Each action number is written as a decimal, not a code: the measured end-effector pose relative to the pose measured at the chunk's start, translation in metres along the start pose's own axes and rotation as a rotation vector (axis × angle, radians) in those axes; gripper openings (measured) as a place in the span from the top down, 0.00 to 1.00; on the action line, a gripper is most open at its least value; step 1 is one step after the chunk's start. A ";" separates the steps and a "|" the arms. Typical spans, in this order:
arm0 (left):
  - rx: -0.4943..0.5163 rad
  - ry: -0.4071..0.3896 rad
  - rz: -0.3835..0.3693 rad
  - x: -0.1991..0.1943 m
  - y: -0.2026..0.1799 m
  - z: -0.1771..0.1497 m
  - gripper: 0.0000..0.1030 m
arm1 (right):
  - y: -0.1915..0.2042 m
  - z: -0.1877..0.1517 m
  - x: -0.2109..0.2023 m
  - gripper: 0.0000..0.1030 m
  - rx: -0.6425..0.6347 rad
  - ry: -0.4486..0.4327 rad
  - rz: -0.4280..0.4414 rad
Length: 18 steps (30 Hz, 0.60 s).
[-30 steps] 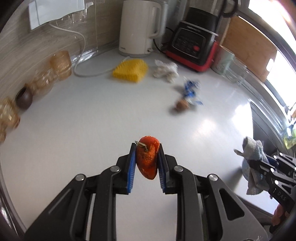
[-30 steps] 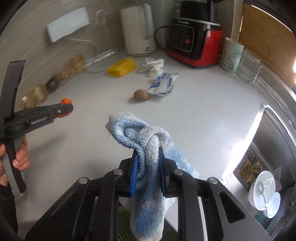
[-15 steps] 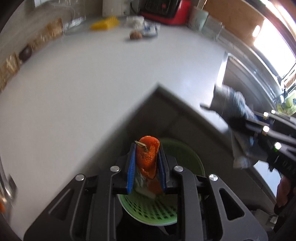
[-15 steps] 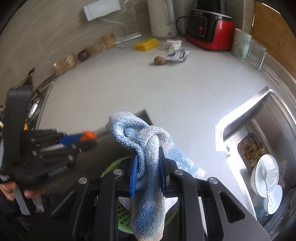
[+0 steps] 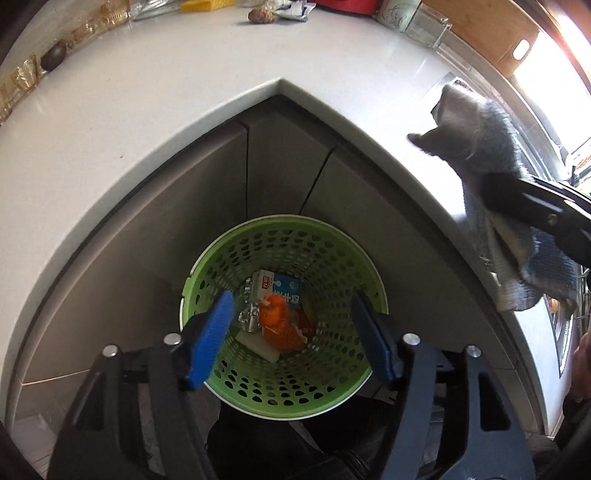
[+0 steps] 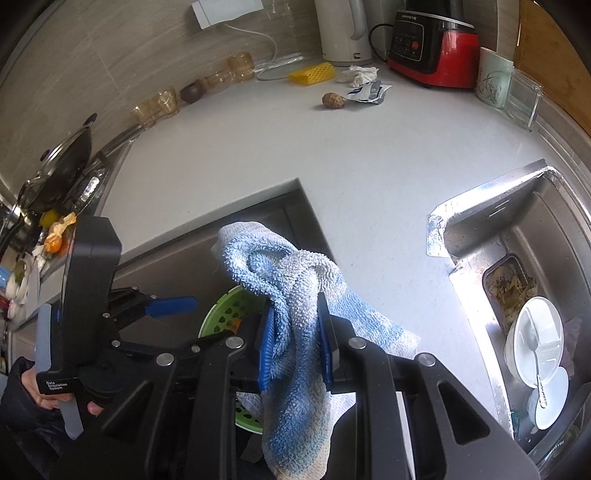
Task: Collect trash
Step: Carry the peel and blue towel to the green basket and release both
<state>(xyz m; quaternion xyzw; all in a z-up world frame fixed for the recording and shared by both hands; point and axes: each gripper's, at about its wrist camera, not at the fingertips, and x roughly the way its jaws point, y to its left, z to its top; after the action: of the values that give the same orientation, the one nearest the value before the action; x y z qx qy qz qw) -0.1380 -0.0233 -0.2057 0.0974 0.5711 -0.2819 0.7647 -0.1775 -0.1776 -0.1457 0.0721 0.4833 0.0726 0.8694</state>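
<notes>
My left gripper [image 5: 293, 334] is open and empty, held over a green perforated trash basket [image 5: 332, 258] that stands on the floor below the counter corner. An orange peel [image 5: 279, 326] lies inside the basket on a small milk carton [image 5: 280, 286] and other scraps. My right gripper [image 6: 293, 345] is shut on a blue-and-white towel [image 6: 291, 291], to the right of the basket and above the counter edge. The towel also shows in the left wrist view [image 5: 480, 147]. On the counter far back lie a brown nut-like lump [image 6: 333, 100], a blue-white wrapper [image 6: 369, 91] and a crumpled tissue [image 6: 357, 74].
A yellow sponge [image 6: 312, 72], white kettle [image 6: 345, 31], red blender [image 6: 430, 42], mug [image 6: 493, 77] and glass cups [image 6: 159, 103] line the back wall. A steel sink [image 6: 517, 229] with dishes is at the right. A stove with a wok [image 6: 70, 155] is at the left.
My left gripper swung from over the counter to above the basket, then opened; the orange peel dropped into the basket. My right gripper drew back from the counter, still holding the towel.
</notes>
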 end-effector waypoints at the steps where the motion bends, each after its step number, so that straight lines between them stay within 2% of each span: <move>1: 0.001 -0.002 0.001 0.000 -0.001 0.004 0.32 | 0.000 0.000 0.000 0.79 -0.002 0.001 0.004; 7: -0.021 -0.034 0.037 -0.015 0.008 0.002 0.19 | 0.005 0.000 -0.002 0.79 -0.015 0.005 0.037; 13: -0.050 -0.098 0.124 -0.042 0.039 0.009 0.12 | 0.023 -0.006 0.000 0.75 -0.080 0.041 0.075; 15: -0.078 -0.110 0.136 -0.048 0.053 0.014 0.12 | 0.032 -0.009 0.008 0.68 -0.109 0.071 0.072; 17: -0.101 -0.122 0.144 -0.053 0.066 0.019 0.12 | 0.039 -0.011 0.016 0.43 -0.113 0.092 0.054; 18: -0.106 -0.125 0.144 -0.053 0.071 0.021 0.12 | 0.041 -0.011 0.019 0.39 -0.108 0.093 0.036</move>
<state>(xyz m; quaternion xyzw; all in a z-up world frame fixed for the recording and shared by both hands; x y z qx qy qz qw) -0.0923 0.0421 -0.1618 0.0798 0.5279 -0.2011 0.8213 -0.1790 -0.1331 -0.1588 0.0304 0.5173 0.1174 0.8471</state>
